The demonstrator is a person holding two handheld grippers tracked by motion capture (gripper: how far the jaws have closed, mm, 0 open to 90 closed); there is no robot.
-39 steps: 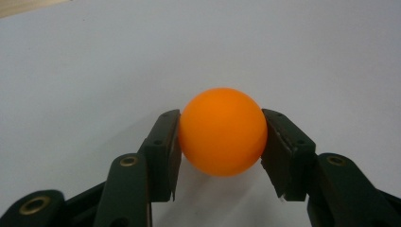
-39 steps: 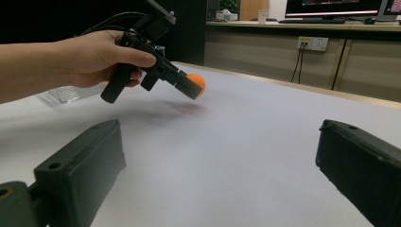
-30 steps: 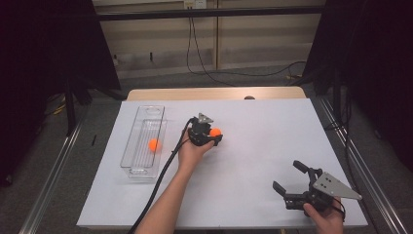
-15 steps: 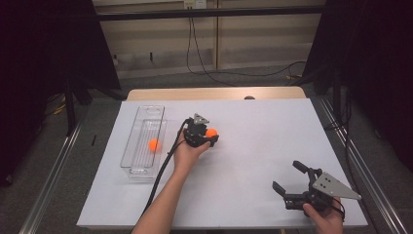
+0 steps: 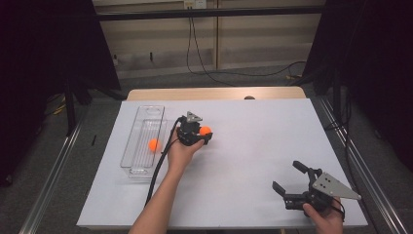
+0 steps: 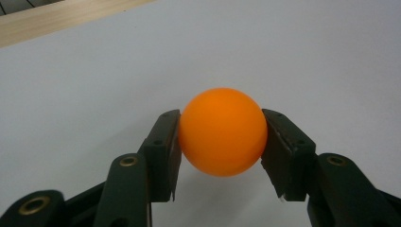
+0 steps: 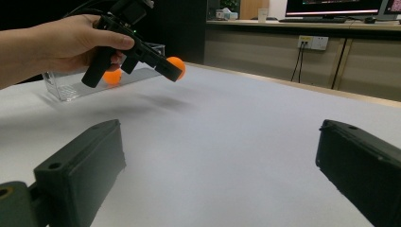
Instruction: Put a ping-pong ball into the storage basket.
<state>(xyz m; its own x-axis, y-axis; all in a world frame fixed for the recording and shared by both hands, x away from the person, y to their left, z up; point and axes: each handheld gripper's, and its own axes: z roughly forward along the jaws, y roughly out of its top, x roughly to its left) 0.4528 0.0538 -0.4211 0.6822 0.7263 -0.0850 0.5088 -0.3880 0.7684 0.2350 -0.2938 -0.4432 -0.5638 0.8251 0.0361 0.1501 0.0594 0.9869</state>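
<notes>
We are holding an orange ball [image 6: 222, 131] in the left tongs [image 5: 200, 134], lifted just above the white table [image 5: 253, 146] beside the clear tray [image 5: 141, 122], where a second ball [image 5: 154, 144] is lying. It looks light, smooth and hollow, so we are pinching it across its widest part, gently. The right tongs [image 5: 291, 181] are resting released, well apart.
</notes>
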